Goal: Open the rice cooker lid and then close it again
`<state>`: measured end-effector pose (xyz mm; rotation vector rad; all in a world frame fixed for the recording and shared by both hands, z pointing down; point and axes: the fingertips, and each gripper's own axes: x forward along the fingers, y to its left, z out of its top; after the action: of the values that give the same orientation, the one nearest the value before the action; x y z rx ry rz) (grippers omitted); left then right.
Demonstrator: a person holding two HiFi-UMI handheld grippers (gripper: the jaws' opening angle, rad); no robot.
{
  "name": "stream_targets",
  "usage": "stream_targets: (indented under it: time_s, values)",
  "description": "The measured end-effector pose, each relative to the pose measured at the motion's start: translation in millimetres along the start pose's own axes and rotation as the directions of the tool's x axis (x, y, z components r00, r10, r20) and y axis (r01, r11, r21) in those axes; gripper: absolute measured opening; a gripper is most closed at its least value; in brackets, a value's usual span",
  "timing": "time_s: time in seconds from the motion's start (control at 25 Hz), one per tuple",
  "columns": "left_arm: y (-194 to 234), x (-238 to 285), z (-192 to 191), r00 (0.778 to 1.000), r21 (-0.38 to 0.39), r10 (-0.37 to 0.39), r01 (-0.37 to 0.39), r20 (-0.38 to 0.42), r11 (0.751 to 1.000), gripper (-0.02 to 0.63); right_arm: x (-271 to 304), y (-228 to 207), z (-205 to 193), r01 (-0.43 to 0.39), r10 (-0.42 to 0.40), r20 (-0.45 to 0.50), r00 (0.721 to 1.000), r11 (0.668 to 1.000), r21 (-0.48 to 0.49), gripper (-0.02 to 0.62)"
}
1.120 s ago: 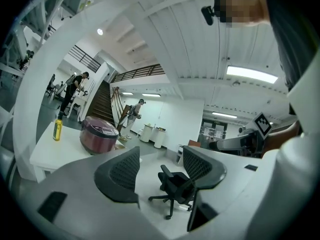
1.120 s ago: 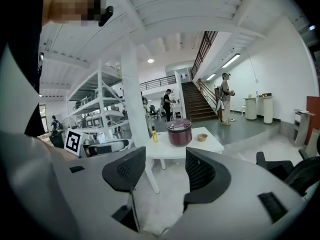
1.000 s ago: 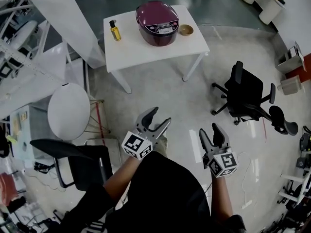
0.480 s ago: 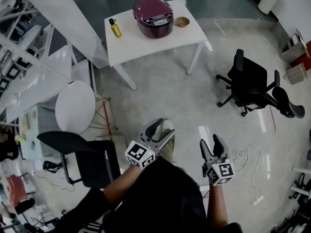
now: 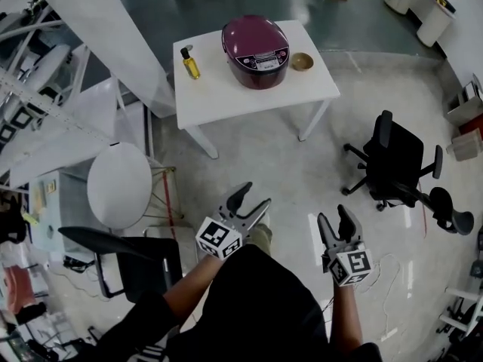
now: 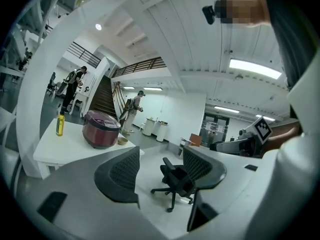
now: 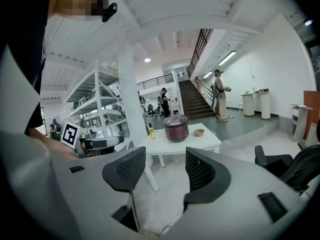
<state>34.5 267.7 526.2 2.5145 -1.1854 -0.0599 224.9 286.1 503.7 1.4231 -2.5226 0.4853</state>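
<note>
Currently the rice cooker [image 5: 256, 53] is seen with its lid shut on the white table [image 5: 226, 96], well apart from both grippers. The left gripper [image 5: 253, 196] and right gripper [image 5: 334, 216] are held with jaws apart and nothing between them. The cooker is judged rigid, fairly heavy and glossy, so slippery. The hinged lid is best taken at its front edge by the panel.
</note>
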Motion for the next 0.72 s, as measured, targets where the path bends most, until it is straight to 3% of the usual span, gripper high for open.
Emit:
stream_targets:
  time_s: [0.32, 0.72]
  values:
    - [44.7, 41.3, 34.9, 1.0, -0.029, 0.019, -0.018, 0.012, 0.999, 0.25, 72.9, -20.5, 41.4, -0.035, 0.034, -0.039, 0.999, 0.999, -0.023, 0.218]
    - [79.5, 64.1, 74.7, 0.998, -0.006, 0.043, -0.043, 0.046, 0.999, 0.253, 119.7, -35.0, 45.1, -0.056, 0.058, -0.068, 0.996, 0.998, 0.021, 0.218]
